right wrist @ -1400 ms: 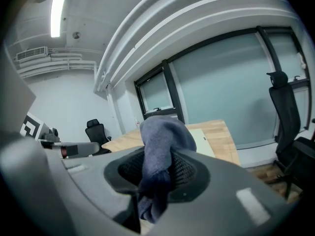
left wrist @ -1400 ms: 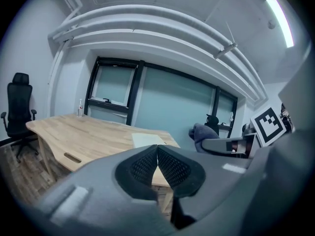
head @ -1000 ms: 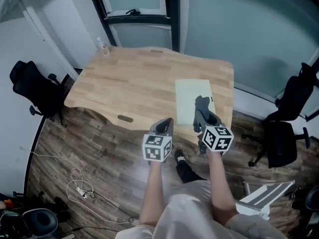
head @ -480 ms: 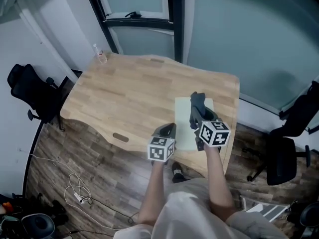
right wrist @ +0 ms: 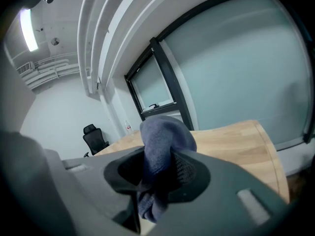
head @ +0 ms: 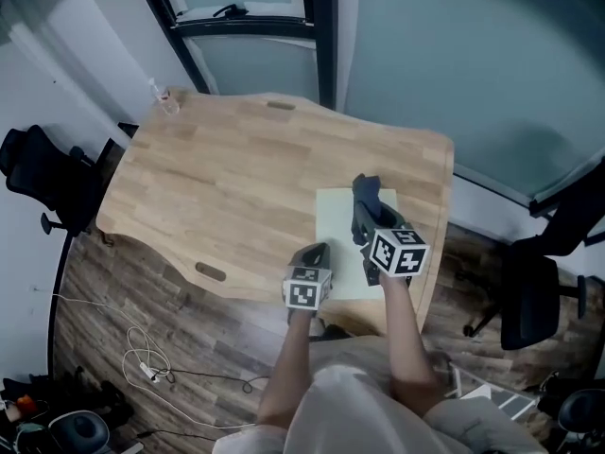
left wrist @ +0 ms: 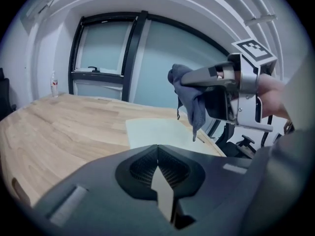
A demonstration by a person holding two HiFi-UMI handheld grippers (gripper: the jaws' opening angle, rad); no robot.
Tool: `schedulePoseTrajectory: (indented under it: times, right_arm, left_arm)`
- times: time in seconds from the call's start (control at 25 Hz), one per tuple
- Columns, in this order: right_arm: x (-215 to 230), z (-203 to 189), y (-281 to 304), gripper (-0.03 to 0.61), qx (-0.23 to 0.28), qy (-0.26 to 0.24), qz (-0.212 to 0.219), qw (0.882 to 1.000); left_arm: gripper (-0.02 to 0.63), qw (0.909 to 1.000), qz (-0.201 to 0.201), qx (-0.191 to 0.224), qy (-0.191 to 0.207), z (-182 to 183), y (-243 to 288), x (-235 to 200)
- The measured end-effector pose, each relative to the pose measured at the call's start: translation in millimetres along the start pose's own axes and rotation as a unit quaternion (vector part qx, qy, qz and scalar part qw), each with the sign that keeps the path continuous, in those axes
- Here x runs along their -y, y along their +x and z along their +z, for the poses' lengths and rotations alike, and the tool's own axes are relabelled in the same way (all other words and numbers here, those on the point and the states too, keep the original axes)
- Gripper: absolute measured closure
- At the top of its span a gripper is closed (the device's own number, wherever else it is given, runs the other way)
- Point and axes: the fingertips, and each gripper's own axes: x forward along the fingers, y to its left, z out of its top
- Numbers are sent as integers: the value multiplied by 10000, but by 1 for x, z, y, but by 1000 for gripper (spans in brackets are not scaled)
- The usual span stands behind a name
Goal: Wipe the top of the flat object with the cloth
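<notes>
Near right front corner of light wooden table (head: 217, 183): pale green flat sheet (head: 336, 230). Right gripper (head: 365, 214) clamps bunched blue-grey cloth (head: 365, 189) above it, apparently not touching. Left gripper (head: 312, 252) jaws together, empty, beside sheet.

Flat object (head: 337, 236) partly hidden behind cloth (head: 366, 197), bottle (head: 164, 96) label too small, chair (head: 38, 170) cropped.

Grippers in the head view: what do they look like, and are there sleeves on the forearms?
The left gripper and right gripper are dark grey plastic, each with two jaws. Each carries a white cube with black square markers. No cables show. The forearms are uncovered; no sleeves reach them.
</notes>
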Motion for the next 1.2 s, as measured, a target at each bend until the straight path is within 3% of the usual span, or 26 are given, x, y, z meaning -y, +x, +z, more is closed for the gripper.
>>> schedulePoseTrajectory:
  times: [0.2,0.32,0.48,0.6,0.72,0.84,0.88,1.2]
  right_arm:
    - [30,-42,4,463,-367,194,-142,9990]
    - [41,-60,11,463,-612,120,-120,9980]
    - [37,-68,30,463,-836,-279,104,9961]
    - [5,-62,60,463,-909,-875,614,9901]
    - [-27,-72,101,463,-1261,-1926,1208,9656]
    - [-27,-116,132,463,-2030,-3107,1231,9204]
    - [-24,-128,139,463,-2115,-3289,1197,9126]
    - [-22,-134,152,462,-1962,-3090,1210,9227]
  left_arm:
    - [606,9989,4,-472,41,-42,34,1]
    - [606,9994,104,-307,147,-49,39,1]
    - [606,9990,89,-366,220,-49,42,3]
    - [606,9986,66,-459,271,-49,42,4]
    - [606,9967,-1,-558,591,-49,45,6]
    - [606,9953,-94,-660,703,-50,45,6]
    - [606,9948,-104,-718,711,-50,45,5]
    - [606,9923,-78,-1001,726,-55,47,2]
